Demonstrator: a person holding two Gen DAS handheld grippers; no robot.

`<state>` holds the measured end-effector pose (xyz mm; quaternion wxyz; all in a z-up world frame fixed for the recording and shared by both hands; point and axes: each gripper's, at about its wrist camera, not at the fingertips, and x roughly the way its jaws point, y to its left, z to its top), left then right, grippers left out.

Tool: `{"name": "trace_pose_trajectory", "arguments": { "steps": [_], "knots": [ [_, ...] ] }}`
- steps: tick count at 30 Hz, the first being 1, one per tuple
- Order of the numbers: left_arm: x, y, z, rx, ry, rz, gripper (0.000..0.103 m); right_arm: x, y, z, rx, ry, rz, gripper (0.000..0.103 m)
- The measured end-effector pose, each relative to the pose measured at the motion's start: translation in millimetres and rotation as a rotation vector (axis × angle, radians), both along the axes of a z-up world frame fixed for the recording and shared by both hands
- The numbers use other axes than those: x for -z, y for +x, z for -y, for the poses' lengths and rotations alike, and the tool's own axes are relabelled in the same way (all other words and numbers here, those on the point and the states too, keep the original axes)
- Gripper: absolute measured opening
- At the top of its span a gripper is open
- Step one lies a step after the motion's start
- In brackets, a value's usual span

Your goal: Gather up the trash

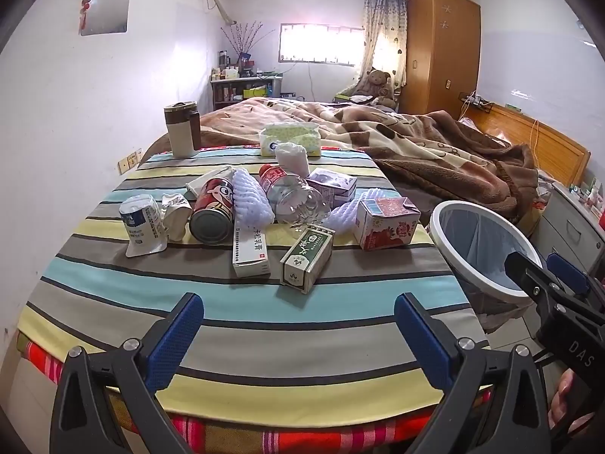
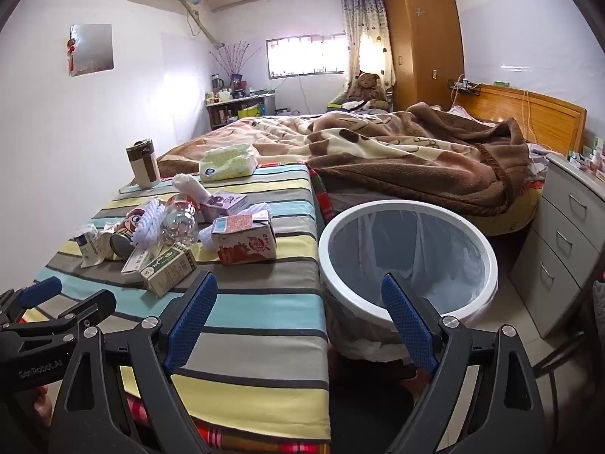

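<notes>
Trash lies on a striped cloth (image 1: 264, 310): a green box (image 1: 307, 259), a white medicine box (image 1: 250, 251), a red can (image 1: 212, 212), a clear bottle (image 1: 293, 198), a red milk carton (image 1: 385, 223), a white pouch (image 1: 141, 225) and white foam nets (image 1: 247, 200). A white-rimmed bin (image 2: 408, 261) with a liner stands to the right of the cloth. My left gripper (image 1: 298, 329) is open and empty, in front of the green box. My right gripper (image 2: 298, 310) is open and empty, near the bin's left rim.
A brown and white flask (image 1: 182, 129) and a tissue pack (image 1: 289, 138) stand at the cloth's far end. A brown blanket (image 2: 397, 155) covers the bed behind. Grey drawers (image 2: 567, 249) stand right of the bin. A wall runs along the left.
</notes>
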<state>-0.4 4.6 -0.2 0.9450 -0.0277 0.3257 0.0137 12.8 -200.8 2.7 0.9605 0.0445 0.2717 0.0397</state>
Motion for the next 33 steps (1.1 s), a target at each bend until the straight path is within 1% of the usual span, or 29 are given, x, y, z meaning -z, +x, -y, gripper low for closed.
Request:
{"name": "trace_pose_trajectory", "arguments": {
  "steps": [33],
  "knots": [
    [-3.6, -5.2, 0.5, -0.003, -0.001, 0.007, 0.103, -0.9, -1.3, 1.6, -0.002, -0.002, -0.001, 0.090]
  ]
}}
